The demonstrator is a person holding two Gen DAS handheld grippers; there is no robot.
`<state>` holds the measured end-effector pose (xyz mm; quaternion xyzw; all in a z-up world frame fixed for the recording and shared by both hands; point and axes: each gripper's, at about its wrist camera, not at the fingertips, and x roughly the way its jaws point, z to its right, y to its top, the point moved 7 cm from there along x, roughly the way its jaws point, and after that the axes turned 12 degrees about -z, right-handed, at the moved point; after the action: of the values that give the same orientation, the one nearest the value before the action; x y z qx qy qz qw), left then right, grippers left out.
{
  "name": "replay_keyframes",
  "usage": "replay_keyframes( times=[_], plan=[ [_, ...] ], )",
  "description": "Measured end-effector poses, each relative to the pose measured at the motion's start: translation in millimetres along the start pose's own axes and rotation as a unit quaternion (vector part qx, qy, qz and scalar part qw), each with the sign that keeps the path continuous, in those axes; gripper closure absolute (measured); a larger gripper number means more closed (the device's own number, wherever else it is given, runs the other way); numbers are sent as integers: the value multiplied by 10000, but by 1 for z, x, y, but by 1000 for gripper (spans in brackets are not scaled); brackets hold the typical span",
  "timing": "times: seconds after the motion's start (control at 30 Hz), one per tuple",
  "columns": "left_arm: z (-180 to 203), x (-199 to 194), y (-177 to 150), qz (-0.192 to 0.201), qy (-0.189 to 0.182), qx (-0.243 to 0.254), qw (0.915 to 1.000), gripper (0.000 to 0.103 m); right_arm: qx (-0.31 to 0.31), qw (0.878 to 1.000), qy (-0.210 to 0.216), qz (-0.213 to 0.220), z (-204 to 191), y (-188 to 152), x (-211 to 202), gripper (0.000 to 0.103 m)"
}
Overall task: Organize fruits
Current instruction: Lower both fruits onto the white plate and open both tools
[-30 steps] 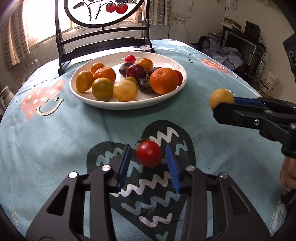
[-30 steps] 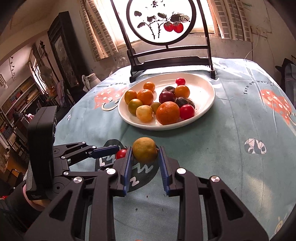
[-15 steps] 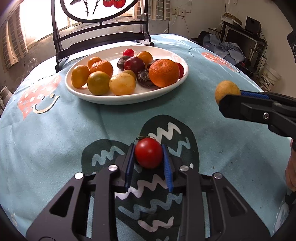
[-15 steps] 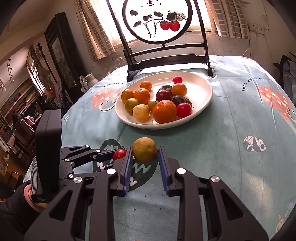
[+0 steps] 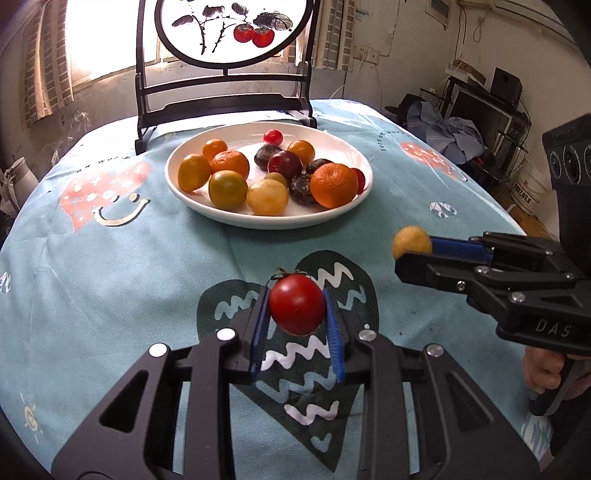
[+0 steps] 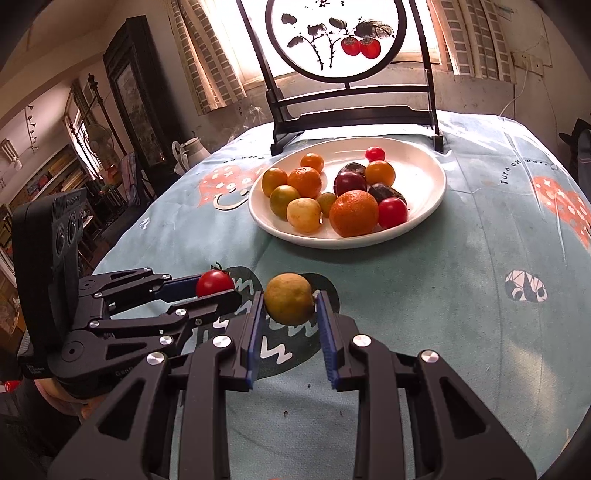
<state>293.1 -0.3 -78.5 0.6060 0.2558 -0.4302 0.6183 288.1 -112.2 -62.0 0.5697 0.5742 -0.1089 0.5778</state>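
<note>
My left gripper is shut on a red cherry tomato and holds it above the tablecloth; it also shows in the right wrist view. My right gripper is shut on a yellow-green citrus fruit, held above the cloth; the fruit also shows in the left wrist view. A white plate with several oranges, plums and tomatoes sits beyond both grippers, also seen in the right wrist view.
A dark wooden stand with a round painted screen stands behind the plate. The round table has a light blue printed cloth. Furniture and clutter surround the table edges.
My left gripper closed on the red tomato and lifted it off the cloth. My right gripper has held the citrus fruit throughout and rose slightly.
</note>
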Motion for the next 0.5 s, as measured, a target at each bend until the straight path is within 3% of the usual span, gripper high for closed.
replay_keyframes(
  times=[0.1, 0.27, 0.37, 0.5],
  plan=[
    [-10, -21, 17, 186, -128, -103, 9997, 74, 23, 9997, 176, 186, -5, 9, -11, 74],
    [-26, -37, 71, 437, 91, -124, 9989, 74, 53, 9983, 26, 585, 3, 48, -25, 74],
    [-35, -31, 106, 462, 183, -190, 9986, 74, 109, 9967, -195, 786, 16, 79, -26, 75],
    [-49, -3, 146, 349, 345, -314, 9983, 74, 286, 9963, -293, 749, 39, 113, -9, 75]
  ],
)
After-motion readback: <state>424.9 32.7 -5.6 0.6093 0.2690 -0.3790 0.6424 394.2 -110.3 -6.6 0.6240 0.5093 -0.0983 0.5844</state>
